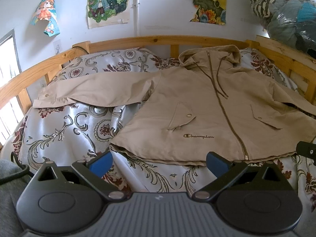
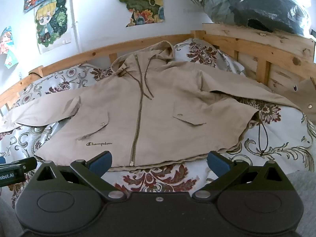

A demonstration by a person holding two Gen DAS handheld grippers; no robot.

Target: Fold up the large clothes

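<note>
A beige hooded Champion jacket [image 1: 197, 106] lies flat, front up and zipped, on a floral bedspread [image 1: 65, 130]. Its sleeves spread out to both sides. It also shows in the right wrist view [image 2: 158, 106]. My left gripper [image 1: 159, 163] is open and empty, just short of the jacket's bottom hem, left of the zip. My right gripper [image 2: 159, 163] is open and empty, just short of the hem, near the zip end. The right sleeve [image 2: 276, 96] reaches the bed rail.
A wooden bed frame [image 1: 158, 39] rings the bed on the far side and right. A plastic-wrapped bundle of clothes [image 2: 256, 6] sits on the frame at the upper right. Posters hang on the white wall [image 1: 158, 9]. The other gripper's tip [image 2: 17, 167] shows at the left edge.
</note>
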